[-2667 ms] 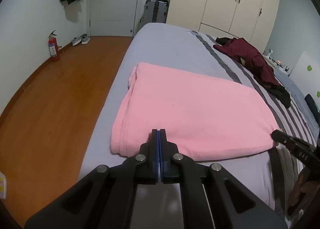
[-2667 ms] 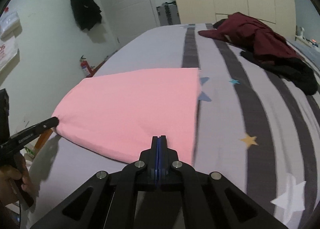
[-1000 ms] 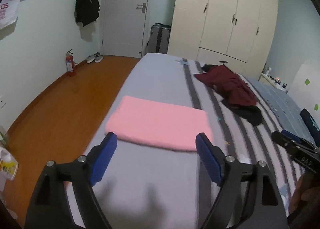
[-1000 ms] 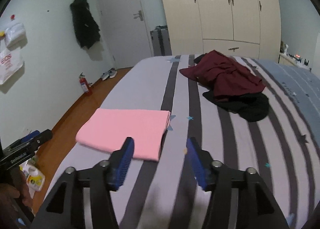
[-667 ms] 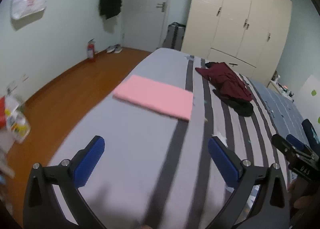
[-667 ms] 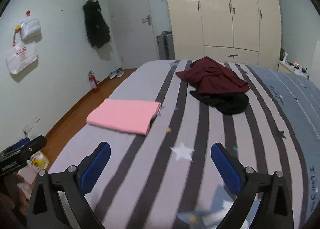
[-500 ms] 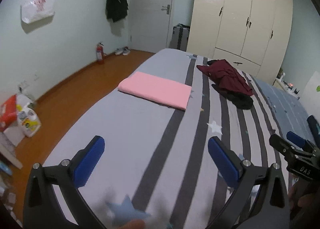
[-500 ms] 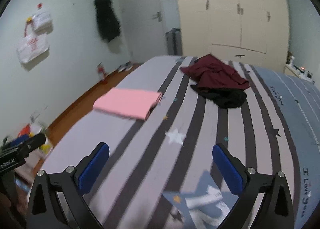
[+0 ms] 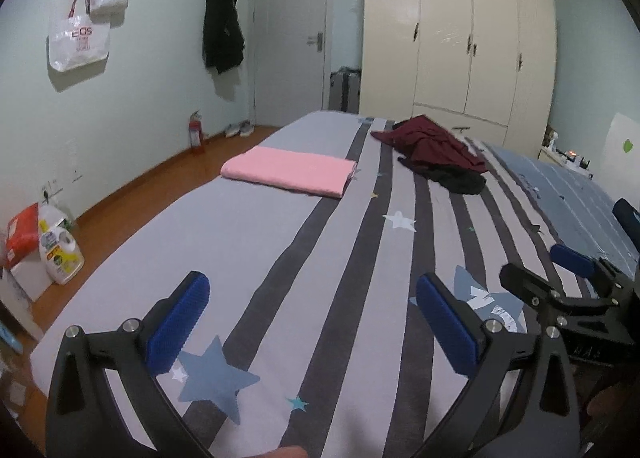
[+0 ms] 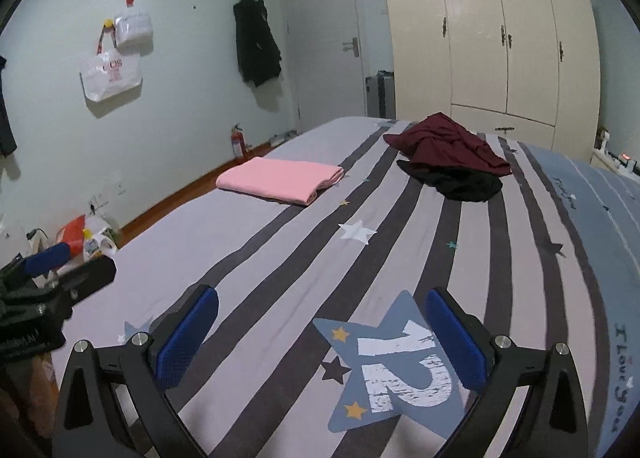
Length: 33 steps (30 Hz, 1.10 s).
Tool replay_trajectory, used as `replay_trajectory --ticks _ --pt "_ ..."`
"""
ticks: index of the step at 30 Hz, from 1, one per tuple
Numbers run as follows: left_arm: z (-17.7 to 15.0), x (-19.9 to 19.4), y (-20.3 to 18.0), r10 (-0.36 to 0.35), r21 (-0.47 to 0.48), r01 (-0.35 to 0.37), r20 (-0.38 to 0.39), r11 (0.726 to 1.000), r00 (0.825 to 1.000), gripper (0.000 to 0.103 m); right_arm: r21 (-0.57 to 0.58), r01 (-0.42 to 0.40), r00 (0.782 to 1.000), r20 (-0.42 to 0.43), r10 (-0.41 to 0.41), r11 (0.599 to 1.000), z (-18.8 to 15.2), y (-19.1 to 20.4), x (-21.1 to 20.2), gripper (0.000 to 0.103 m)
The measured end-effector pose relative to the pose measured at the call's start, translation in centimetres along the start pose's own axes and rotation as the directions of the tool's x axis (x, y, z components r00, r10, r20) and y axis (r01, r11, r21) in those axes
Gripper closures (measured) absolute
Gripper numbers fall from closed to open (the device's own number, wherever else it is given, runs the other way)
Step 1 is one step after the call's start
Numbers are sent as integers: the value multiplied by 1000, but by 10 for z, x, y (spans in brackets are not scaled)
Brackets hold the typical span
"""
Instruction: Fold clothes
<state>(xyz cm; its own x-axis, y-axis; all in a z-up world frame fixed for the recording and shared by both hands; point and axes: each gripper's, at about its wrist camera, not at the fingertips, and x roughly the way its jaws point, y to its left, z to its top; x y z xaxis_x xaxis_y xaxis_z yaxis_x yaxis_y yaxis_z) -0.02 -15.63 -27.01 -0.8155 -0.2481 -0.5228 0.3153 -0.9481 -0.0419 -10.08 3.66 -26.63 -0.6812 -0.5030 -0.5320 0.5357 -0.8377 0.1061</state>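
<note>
Folded garment: pink cloth (image 9: 290, 172), a flat rectangle lying left of centre in the upper middle of the left wrist view, on the plain grey part of the bed beside the first dark stripe. Judged finished; its place near the bed's edge likely keeps the middle free for the next piece.

Unfolded garments: maroon garment (image 9: 434, 146) heaped on top of a black garment (image 9: 460, 180), right of centre in the upper middle of the frame. The pair is crumpled and well apart from the pink cloth, so it reads as the work still waiting.

Bed: striped bedsheet (image 9: 360, 258) with printed stars fills the lower half of both views; it serves as the folding surface.

Left gripper (image 9: 308, 322): bottom of the left wrist view, blue pads spread wide with only bare sheet showing between them. It grips nothing; the wide spread suits reaching for bulky cloth.

Right gripper (image 10: 320, 332): bottom of the right wrist view, pads likewise spread wide over the large numbered star print, grasping nothing. It also shows at the right edge of the left wrist view, so the two sit side by side at the near end of the bed, far from every garment.

Stage, as judged: between items, one done and the heap next.

Surroundings: cream wardrobe (image 9: 460, 38) at upper right, white door (image 9: 292, 38) at upper centre, dark coat (image 9: 222, 42) hanging left of it, fire extinguisher (image 9: 195, 134) on the floor by the wall.
</note>
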Motion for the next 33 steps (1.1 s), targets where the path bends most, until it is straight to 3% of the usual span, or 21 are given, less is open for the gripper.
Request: replay_trajectory --ticks 7,14,18,21,33 --pt "-21 -48 -6 45 11 -46 86 999 995 1 -33 -6 996 94 9 999 -25 7 -24 1" --pt "-24 -164 -16 73 -34 -71 55 997 996 1 -21 30 995 93 -27 999 -37 28 -130 1" --pt "-20 -223 -20 96 -42 -93 62 995 993 1 -36 14 996 92 -11 999 -27 41 -199 1" --pt "-12 -265 -20 71 -67 -67 66 995 995 1 -34 27 995 97 -24 999 -16 47 -241 1" --pt "-5 -360 -34 67 -63 -61 105 996 992 1 -48 34 989 146 -26 998 -4 65 -351 1"
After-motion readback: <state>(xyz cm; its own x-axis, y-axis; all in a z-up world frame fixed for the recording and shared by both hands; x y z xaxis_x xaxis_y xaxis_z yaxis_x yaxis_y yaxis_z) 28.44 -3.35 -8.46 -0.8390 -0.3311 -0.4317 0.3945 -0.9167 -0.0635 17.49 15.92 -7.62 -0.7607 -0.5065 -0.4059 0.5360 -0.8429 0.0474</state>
